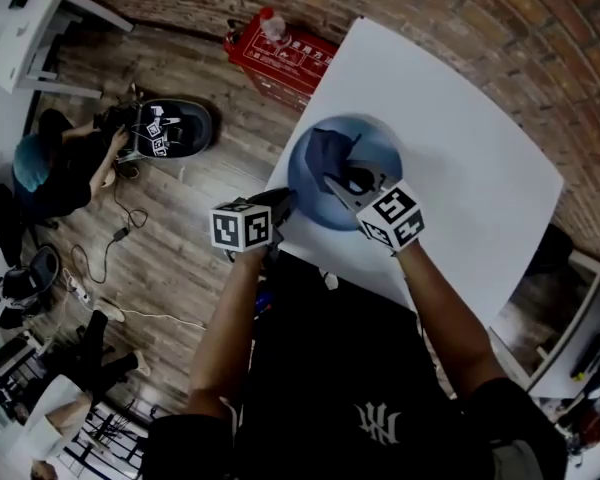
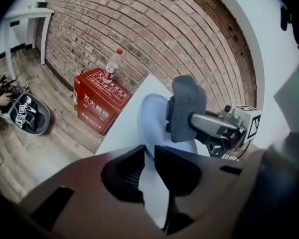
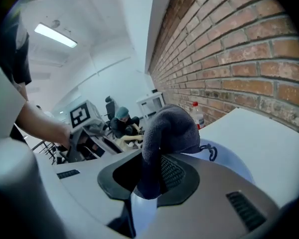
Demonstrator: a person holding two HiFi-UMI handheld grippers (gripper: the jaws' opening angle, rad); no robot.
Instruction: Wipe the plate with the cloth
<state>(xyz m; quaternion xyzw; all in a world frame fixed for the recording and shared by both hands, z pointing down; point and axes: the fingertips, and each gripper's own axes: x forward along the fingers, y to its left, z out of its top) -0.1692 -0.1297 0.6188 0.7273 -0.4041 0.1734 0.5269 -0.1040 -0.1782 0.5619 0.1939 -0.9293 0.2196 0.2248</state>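
Observation:
A blue plate (image 1: 380, 153) lies near the front-left edge of the white table (image 1: 470, 138). My right gripper (image 1: 352, 182) is over the plate, shut on a dark grey cloth (image 1: 330, 156) that hangs bunched from its jaws down to the plate. In the right gripper view the cloth (image 3: 165, 131) rises between the jaws of the right gripper (image 3: 149, 176), with the plate (image 3: 234, 166) behind it. My left gripper (image 1: 283, 204) is at the plate's left rim. In the left gripper view its jaws (image 2: 148, 158) pinch that rim of the plate (image 2: 152, 118); the cloth (image 2: 187, 106) shows beyond.
A red box (image 1: 285, 58) with a bottle (image 2: 111, 66) on it stands on the wooden floor against the brick wall, left of the table. A person (image 1: 50, 168) sits on the floor at far left beside a round tray of gear (image 1: 170, 128). A white desk (image 1: 30, 33) stands top left.

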